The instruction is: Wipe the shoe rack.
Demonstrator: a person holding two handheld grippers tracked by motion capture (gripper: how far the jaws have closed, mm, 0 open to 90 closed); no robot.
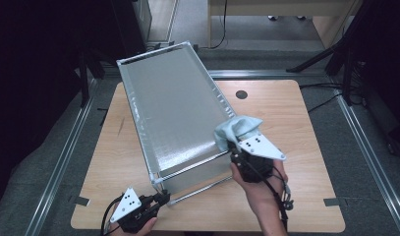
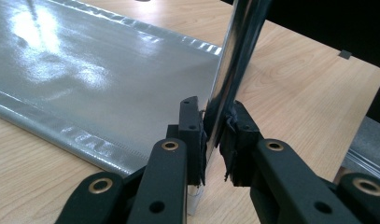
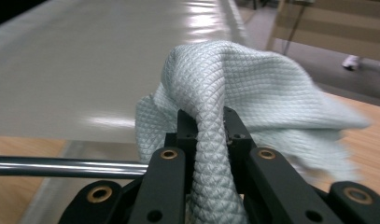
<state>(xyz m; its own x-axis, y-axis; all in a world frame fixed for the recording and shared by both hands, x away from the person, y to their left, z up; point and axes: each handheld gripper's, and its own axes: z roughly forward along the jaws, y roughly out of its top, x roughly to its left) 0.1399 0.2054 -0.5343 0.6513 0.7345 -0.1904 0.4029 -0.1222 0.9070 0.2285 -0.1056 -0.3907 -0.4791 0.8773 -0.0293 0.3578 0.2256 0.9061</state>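
A silver fabric-covered rack (image 1: pixel 173 113) with a chrome tube frame stands at an angle on the wooden table (image 1: pixel 291 123). At its near corner my left gripper (image 1: pixel 164 197) is shut on the upright chrome post (image 2: pixel 239 51), with the pads pressed to both sides of it (image 2: pixel 214 126). Beside the post runs the shiny silver side panel (image 2: pixel 85 70). My right gripper (image 1: pixel 234 150) is shut on a pale blue-green woven cloth (image 1: pixel 237 130) at the right edge of the rack's top. The cloth (image 3: pixel 234 79) bulges above the jaws (image 3: pixel 210 121), over the silver top (image 3: pixel 108 60) and a chrome bar (image 3: pixel 61 166).
A dark round hole (image 1: pixel 242 94) sits in the table's far right part. Bare wood lies to the right of the rack. Metal floor rails (image 1: pixel 65 152) run along both sides of the table, and dark stands (image 1: pixel 345 44) rise at the far right.
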